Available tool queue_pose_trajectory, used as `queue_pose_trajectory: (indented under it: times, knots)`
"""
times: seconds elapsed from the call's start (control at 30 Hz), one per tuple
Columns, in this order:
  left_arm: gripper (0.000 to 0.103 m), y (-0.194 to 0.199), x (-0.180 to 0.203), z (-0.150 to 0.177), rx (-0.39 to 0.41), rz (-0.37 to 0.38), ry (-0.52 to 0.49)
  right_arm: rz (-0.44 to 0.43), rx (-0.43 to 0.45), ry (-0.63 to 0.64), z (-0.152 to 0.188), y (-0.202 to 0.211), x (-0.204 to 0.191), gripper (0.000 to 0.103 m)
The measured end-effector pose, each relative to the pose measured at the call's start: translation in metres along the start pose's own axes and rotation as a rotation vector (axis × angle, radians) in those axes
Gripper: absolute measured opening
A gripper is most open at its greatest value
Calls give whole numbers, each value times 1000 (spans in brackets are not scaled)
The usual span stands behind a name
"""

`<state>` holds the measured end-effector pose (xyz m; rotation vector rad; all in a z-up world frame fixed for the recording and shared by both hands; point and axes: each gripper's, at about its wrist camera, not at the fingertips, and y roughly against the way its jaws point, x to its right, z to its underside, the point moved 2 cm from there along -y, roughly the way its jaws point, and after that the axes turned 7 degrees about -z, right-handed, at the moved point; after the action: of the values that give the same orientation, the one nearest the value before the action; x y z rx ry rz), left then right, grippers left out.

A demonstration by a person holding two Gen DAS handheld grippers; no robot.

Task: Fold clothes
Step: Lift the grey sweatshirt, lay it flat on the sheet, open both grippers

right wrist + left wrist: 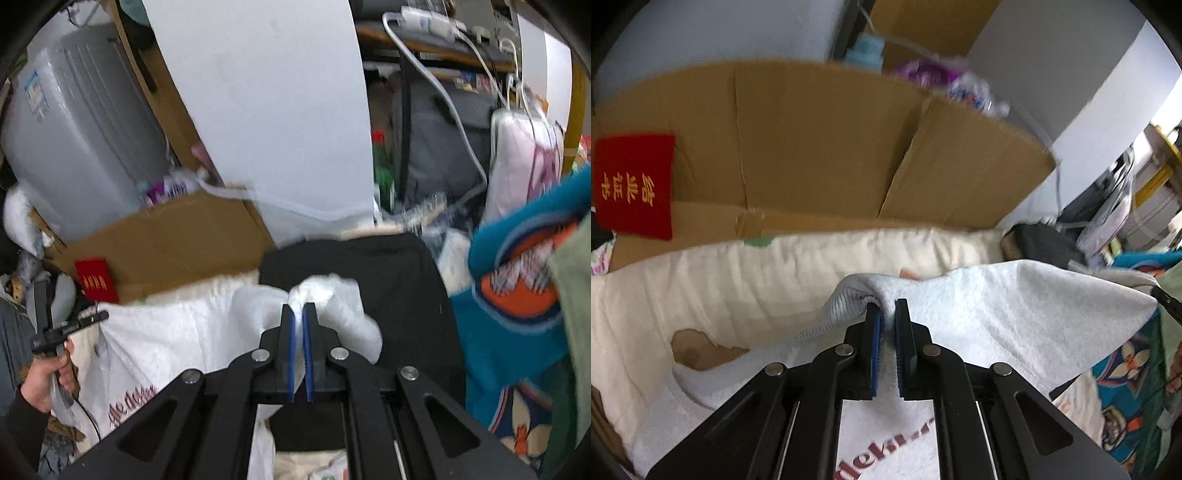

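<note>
White sweatshirt (997, 317) hanging between left claw (886, 310) and right claw (298, 312), both clenching thin fabric pinches; hem possibly slipping free, fold landing skewed.

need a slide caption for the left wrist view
Left gripper shut on the ribbed edge of a white sweatshirt, lifted above cream bedding.

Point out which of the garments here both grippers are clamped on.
The white sweatshirt with dark red lettering; the left gripper and right gripper pinch it, not the teal printed fabric.
</note>
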<state>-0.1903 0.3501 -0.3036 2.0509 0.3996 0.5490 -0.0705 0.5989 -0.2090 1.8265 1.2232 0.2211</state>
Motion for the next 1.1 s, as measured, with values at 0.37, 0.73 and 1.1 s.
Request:
queue_pose_trajectory:
  times: [0.37,0.73,1.1]
  knots:
    - [29,-15,-12,31,-145,-23,-36,77,-160,-55,57,-20,37,5]
    - [29,38,-110,37,-142,-125,-38,189,-232,-12,76,10,42,9]
    - [29,41,-229,60,-236,-195,42,120,-210,144,49,-35,-27,9]
